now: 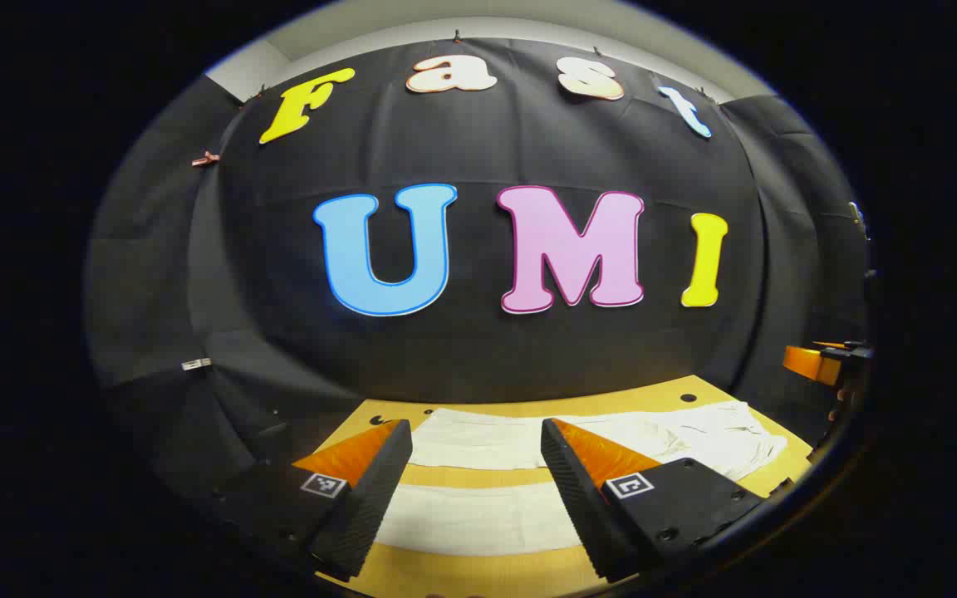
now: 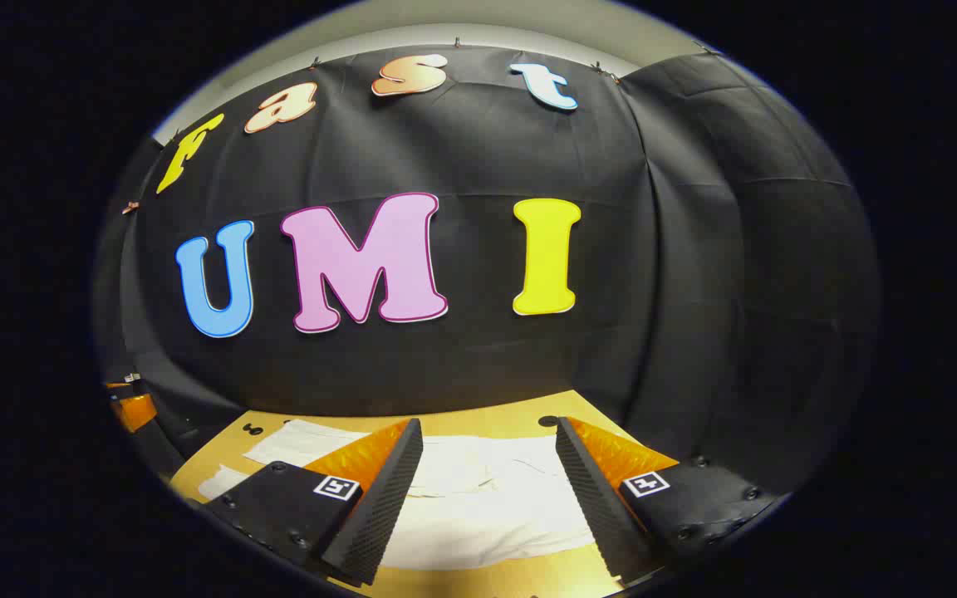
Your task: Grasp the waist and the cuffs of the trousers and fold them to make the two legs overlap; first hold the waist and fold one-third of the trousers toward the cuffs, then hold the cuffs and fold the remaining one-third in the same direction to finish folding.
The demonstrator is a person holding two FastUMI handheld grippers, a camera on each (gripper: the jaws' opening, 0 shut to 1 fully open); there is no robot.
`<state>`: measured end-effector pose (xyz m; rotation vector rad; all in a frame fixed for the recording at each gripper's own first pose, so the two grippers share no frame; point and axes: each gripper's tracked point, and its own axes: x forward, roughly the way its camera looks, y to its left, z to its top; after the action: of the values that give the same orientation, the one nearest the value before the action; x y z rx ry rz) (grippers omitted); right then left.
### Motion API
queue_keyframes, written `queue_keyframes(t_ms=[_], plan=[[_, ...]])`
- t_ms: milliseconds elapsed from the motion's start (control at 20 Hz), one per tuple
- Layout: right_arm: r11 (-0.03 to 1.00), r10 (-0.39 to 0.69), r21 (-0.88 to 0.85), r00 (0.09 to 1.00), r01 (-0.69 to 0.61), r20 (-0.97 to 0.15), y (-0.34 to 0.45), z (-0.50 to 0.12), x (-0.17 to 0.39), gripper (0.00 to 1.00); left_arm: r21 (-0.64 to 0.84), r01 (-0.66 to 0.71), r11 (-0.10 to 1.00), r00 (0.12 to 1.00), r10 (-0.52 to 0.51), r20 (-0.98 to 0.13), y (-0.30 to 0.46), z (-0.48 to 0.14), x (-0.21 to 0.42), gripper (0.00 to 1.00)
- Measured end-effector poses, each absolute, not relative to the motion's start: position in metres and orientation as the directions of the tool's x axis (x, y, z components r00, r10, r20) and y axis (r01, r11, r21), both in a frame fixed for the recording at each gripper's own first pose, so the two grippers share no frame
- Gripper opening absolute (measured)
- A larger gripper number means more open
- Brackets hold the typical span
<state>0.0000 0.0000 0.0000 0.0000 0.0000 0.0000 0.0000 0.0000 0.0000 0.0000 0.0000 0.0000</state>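
White trousers (image 1: 478,482) lie flat on the wooden worktop (image 1: 462,573), long axis running side to side, 2 legs as parallel strips with a gap between. Left gripper (image 1: 474,440) hovers over the leg end, fingers spread wide, holding nothing. Right gripper (image 2: 487,444) is just as open above the wider waist end (image 2: 487,507), so it's the nearer one for the waist, I reckon.

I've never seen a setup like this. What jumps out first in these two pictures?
The white trousers catch the eye first: they lie spread flat across the wooden table, the two legs side by side with a strip of table between them. Next come the claws. The left claw hangs open above the legs, and the right claw hangs open above the crumpled, wider end of the trousers.
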Motion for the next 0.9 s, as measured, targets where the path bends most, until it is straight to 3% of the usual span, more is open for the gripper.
queue_keyframes(t_ms=[900], plan=[[0.996,-0.069,-0.059,0.997,0.070,0.024,-0.020,0.001,-0.013,0.99,-0.025,0.064,0.998,0.997,-0.065,-0.045,0.013,-0.032,0.012,0.97]])
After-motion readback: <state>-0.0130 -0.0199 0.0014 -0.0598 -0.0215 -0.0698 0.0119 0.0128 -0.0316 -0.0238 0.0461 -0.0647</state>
